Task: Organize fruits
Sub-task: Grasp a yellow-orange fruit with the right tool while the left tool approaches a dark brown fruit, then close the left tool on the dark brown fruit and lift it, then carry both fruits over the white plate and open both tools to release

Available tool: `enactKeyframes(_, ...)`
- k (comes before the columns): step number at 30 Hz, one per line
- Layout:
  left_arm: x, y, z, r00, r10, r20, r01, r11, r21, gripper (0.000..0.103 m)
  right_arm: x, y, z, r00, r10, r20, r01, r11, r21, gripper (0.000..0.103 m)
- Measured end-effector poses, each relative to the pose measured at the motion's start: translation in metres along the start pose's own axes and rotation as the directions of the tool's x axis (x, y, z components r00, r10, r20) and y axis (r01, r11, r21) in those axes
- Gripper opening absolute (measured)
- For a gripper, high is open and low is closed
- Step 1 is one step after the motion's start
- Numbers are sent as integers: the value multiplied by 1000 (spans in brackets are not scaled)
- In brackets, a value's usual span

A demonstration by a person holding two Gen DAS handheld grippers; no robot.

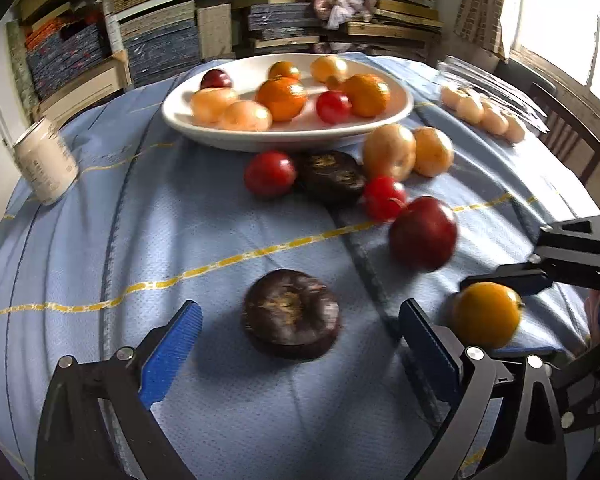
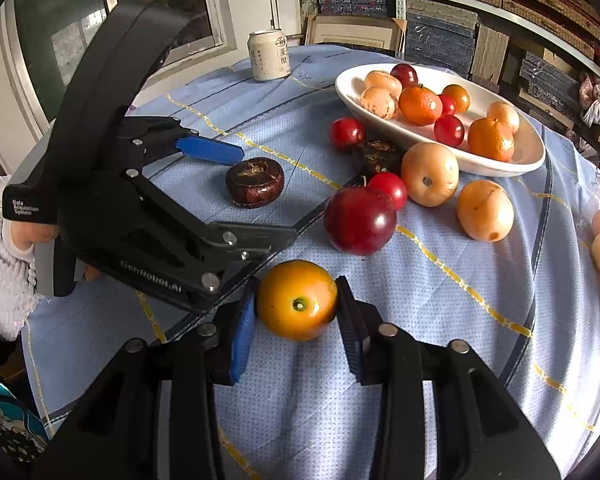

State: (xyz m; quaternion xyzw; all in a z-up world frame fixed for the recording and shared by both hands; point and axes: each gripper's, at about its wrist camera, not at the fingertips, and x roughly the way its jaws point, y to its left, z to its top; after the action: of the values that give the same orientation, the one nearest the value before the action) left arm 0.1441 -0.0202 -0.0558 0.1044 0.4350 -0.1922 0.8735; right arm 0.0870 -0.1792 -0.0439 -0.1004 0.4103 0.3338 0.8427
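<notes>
A white oval plate [image 1: 404, 110] [image 2: 536, 156] holds several fruits. Loose fruits lie on the blue cloth in front of it: a dark brown flat fruit [image 1: 291, 314] [image 2: 255, 182], a big dark red plum [image 1: 423, 233] [image 2: 360, 220], a second dark fruit [image 1: 332, 176], small red fruits and two pale yellow ones [image 2: 430, 174]. My left gripper [image 1: 300, 320] is open, its jaws either side of the near dark fruit. My right gripper [image 2: 297, 312] has its pads against both sides of an orange fruit [image 2: 297, 300] [image 1: 486, 315] resting on the cloth.
A white drink can [image 1: 46, 160] [image 2: 269, 55] stands at the table's far edge. A clear bag with pale fruits [image 1: 484, 114] lies at the right. Shelves of stacked boards stand behind the table, and a wooden chair [image 1: 568, 140] stands beside it.
</notes>
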Motion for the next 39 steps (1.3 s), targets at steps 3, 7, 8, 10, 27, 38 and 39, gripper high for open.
enactKeyframes(3, -5, -11, -1, 1000, -13, 25, 12, 999, 34, 74, -1, -2, 0, 1000, 4, 1, -4, 1000, 6, 37)
enactKeyframes(7, -6, -7, -1, 999, -21, 38, 21, 1000, 10, 54, -1, -4, 0, 1000, 15, 3, -15, 1000, 15, 37)
enactKeyframes(8, -7, -5, -1, 999, -21, 41, 21, 1000, -2, 50, -1, -5, 0, 1000, 16, 3, -16, 1000, 16, 37)
enactKeyframes(10, -8, -2, -1, 999, -21, 45, 22, 1000, -18, 45, -1, -6, 0, 1000, 18, 3, -18, 1000, 17, 37)
enactKeyframes(27, -16, -6, -5, 997, -25, 76, 26, 1000, -14, 43, -28, -19, 6, 994, -29, 107, 23, 998, 63, 37)
enactKeyframes(38, -90, 32, 86, 947, 104, 302, -90, 994, -60, 43, -98, -63, 66, 937, -202, 284, 165, 975, 146, 37)
enactKeyframes(39, -91, 39, 103, 945, 102, 310, -83, 994, -75, 43, -100, -65, 75, 932, -214, 292, 178, 973, 146, 37)
